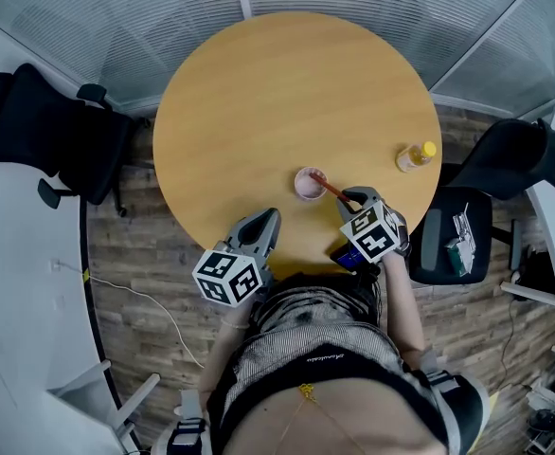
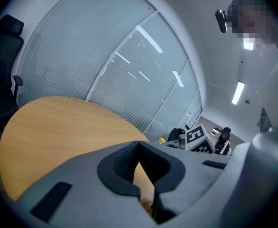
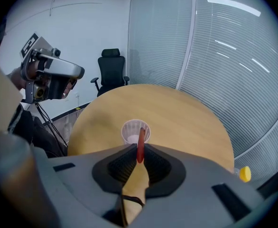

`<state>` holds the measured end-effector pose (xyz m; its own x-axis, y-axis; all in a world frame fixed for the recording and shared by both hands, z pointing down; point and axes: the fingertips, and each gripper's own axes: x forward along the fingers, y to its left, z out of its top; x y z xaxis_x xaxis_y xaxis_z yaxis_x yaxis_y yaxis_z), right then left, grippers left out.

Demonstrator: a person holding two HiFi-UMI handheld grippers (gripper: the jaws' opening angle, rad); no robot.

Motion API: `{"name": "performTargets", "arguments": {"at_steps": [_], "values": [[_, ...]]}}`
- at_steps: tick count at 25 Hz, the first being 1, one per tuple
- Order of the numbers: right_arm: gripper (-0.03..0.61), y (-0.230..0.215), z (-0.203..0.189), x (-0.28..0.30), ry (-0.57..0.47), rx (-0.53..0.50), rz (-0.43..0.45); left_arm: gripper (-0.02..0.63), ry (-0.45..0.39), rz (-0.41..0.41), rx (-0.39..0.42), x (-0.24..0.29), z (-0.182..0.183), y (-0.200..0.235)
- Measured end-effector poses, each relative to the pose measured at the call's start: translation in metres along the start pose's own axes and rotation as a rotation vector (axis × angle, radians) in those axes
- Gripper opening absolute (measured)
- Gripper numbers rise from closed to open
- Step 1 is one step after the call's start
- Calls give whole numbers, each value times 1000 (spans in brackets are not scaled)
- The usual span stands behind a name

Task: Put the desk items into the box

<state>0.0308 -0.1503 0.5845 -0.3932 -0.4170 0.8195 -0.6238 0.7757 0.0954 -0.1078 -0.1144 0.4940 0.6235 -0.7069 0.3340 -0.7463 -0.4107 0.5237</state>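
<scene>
Red pen (image 3: 140, 144) pinched btwn the nearly closed jaws of the R gripper (image 1: 353, 197), tip slanting to the mouth of a white mesh cup (image 1: 310, 184) near the table's (image 1: 277, 93) near edge. L gripper (image 1: 266, 218) is at that same edge, jaws together, nothing in them. Yellow-capped bottle (image 1: 417, 156) stands by the right edge, well apart.
</scene>
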Motion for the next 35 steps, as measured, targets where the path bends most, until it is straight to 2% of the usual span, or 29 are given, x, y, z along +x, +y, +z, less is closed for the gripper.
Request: {"name": "performTargets", "arguments": {"at_steps": [18, 35], "values": [[60, 11, -3, 36, 106, -94, 32, 18, 12, -5, -19, 6, 0, 8], [60, 12, 1, 66, 142, -135, 41, 18, 30, -6, -26, 15, -2, 10]]}}
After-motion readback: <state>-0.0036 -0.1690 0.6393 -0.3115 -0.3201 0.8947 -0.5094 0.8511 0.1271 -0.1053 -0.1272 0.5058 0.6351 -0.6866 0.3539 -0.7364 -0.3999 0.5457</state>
